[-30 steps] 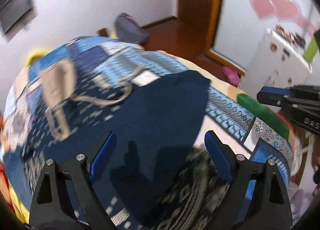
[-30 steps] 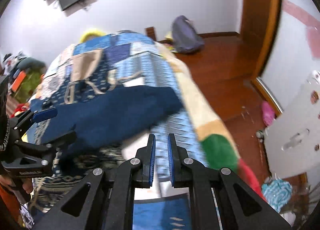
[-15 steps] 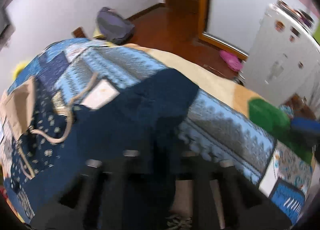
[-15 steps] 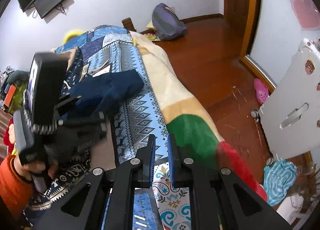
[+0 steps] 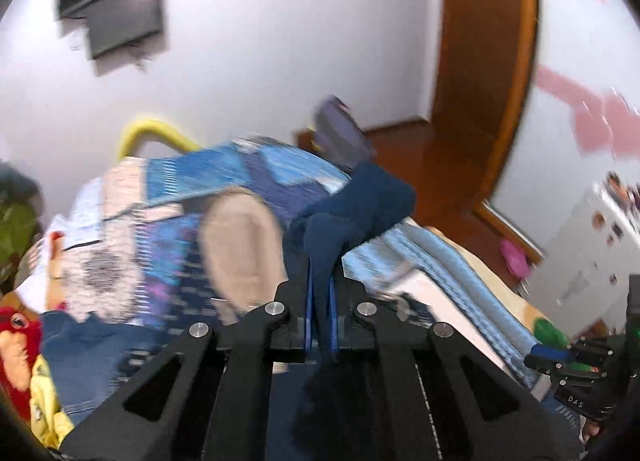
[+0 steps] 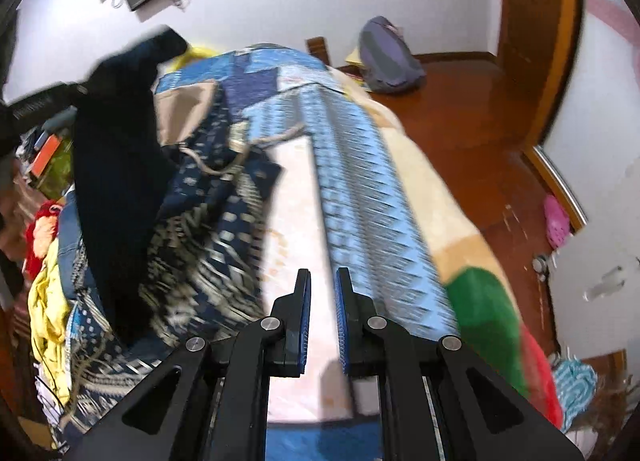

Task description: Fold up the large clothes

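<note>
Left wrist: left gripper [image 5: 320, 301], open a second ago, now pinches garment [image 5: 360, 197] lifted off bed [image 6: 360, 181]; right gripper [image 6: 322, 301] closed, empty.

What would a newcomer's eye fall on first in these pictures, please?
First, the dark navy garment pinched in the left gripper, lifted above the blue patchwork bedspread. Then the right gripper, shut on nothing over the bed's near end, and the grey-purple backpack on the wooden floor beyond.

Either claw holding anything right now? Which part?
Left claw is clamped on a bunched fold of the navy garment, near one end; the rest hangs below it. Right claw is shut with nothing between its pads.
</note>
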The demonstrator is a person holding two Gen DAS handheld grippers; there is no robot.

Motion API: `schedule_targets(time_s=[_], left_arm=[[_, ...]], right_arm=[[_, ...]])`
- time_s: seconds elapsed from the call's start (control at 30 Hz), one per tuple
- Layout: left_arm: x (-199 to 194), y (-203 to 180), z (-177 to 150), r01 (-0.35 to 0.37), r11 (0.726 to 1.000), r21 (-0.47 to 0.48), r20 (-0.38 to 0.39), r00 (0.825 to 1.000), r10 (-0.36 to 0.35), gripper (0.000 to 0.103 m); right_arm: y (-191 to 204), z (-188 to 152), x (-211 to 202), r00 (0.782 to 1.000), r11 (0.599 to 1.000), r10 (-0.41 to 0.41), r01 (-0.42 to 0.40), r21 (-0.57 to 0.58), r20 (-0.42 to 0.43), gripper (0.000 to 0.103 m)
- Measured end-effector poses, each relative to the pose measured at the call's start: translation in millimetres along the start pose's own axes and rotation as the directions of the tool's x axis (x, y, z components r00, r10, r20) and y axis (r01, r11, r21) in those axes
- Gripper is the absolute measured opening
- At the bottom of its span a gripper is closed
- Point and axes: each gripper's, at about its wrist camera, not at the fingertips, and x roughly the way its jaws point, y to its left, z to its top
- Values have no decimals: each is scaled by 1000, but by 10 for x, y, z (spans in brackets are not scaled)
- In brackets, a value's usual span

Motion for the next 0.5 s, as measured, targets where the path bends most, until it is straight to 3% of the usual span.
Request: schedule_targets(time_s=[0.13, 0.3, 0.4, 0.5], left_arm=[[-181, 594, -139, -60, 995, -78, 18, 998, 61, 6], [-144, 1199, -699, -114, 983, -144, -51, 993, 107, 6], [-85, 1420, -1134, -146, 974, -172, -117, 985, 127, 6], [-10, 1608, -1589, -160, 963, -218, -192, 974, 118, 6]], right_arm=[[356, 148, 124, 1000, 999, 23, -23, -48, 5, 8], [774, 242, 448, 1000, 991, 10, -14, -135, -28, 8], [949, 219, 736, 996, 981, -32, 17, -193, -78, 8], [1069, 152, 1020, 984, 947, -151, 118, -298, -92, 8]])
